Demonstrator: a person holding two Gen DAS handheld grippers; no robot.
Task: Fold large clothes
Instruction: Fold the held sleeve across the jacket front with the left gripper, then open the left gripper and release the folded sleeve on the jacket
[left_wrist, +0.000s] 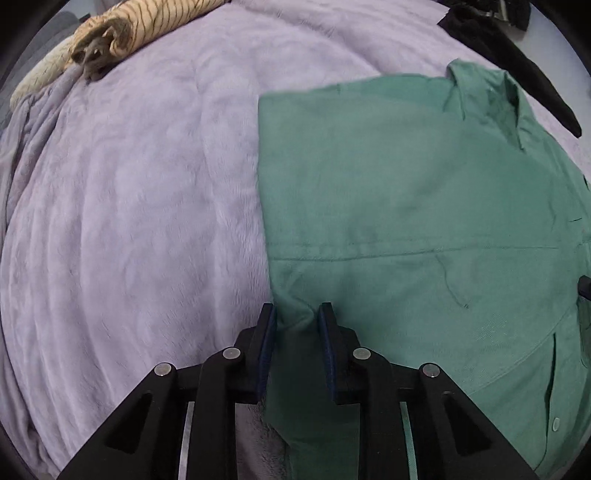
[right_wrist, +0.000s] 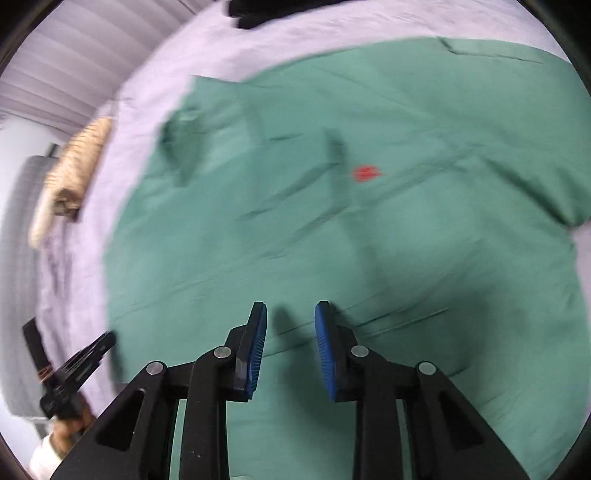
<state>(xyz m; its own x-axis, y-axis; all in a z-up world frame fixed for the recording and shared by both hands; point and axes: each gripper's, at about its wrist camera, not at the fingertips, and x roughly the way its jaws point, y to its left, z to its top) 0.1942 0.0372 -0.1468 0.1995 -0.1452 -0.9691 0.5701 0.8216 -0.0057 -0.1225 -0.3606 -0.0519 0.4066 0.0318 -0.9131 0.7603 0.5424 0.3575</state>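
A green button-up shirt (left_wrist: 406, 192) lies on a lilac blanket (left_wrist: 129, 206), with its left part folded over to a straight vertical edge and its collar at the far right. My left gripper (left_wrist: 297, 314) is shut on a fold of the shirt's near left edge. In the right wrist view the shirt (right_wrist: 332, 229) fills the frame, with a small red logo (right_wrist: 365, 173) on the chest. My right gripper (right_wrist: 290, 314) is open and empty just above the shirt. The left gripper also shows in the right wrist view (right_wrist: 99, 345) at the shirt's left edge.
A striped beige rolled garment (left_wrist: 122, 29) lies at the far left of the bed, also in the right wrist view (right_wrist: 74, 173). A black garment (left_wrist: 509, 62) lies beyond the collar. Grey furniture (right_wrist: 22, 258) stands beside the bed.
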